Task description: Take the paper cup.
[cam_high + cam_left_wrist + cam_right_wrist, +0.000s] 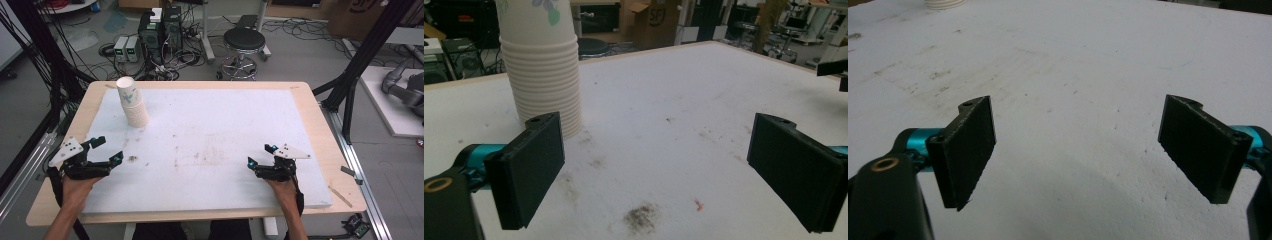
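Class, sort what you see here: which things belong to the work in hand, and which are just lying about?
In the work:
stack of paper cups
left gripper
right gripper
white board

Lying about:
black stool
grey boxes on the floor
cardboard box

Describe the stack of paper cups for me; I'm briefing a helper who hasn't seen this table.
Start at the white board that covers the wooden table, and go to its far left corner. There the stack of paper cups stands upright, ahead of the left gripper. It is the one tall thing on the board, white with many ribbed rims and a small floral print.
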